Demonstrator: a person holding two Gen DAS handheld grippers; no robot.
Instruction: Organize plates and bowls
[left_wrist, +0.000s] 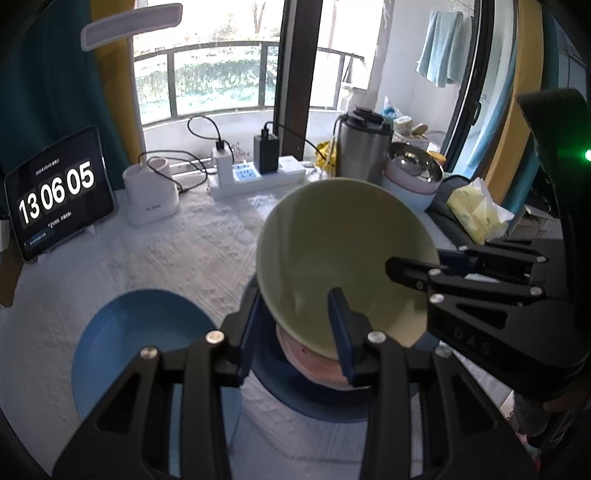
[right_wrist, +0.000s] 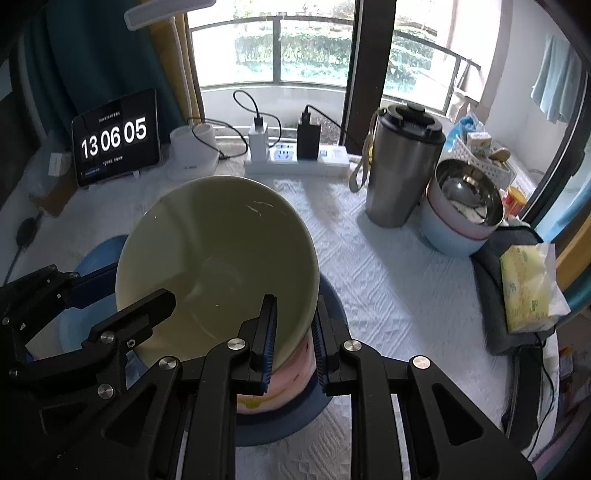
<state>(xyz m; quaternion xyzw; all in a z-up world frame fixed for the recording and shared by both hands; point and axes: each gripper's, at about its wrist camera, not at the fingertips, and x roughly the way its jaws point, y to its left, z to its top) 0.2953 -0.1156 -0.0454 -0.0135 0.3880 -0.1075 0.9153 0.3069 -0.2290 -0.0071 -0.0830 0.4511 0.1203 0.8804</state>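
A pale green bowl (left_wrist: 332, 251) hangs tilted, held by both grippers at its rim. My left gripper (left_wrist: 295, 332) is shut on the bowl's near wall, one blue pad inside and one outside. My right gripper (right_wrist: 293, 339) is shut on the bowl's (right_wrist: 218, 258) right wall. The right gripper (left_wrist: 417, 262) reaches in from the right in the left wrist view; the left gripper (right_wrist: 118, 291) shows at the left in the right wrist view. Right below the bowl a pink bowl (right_wrist: 284, 384) sits on a dark blue plate (right_wrist: 295, 424). A light blue plate (left_wrist: 129, 350) lies to the left.
At the back stand a tablet clock (right_wrist: 114, 136), a white holder (right_wrist: 192, 155), a power strip (right_wrist: 295, 158) with chargers and a steel tumbler (right_wrist: 402, 166). A stack of bowls (right_wrist: 461, 210) with a steel one on top and a tissue pack (right_wrist: 528, 288) are at the right.
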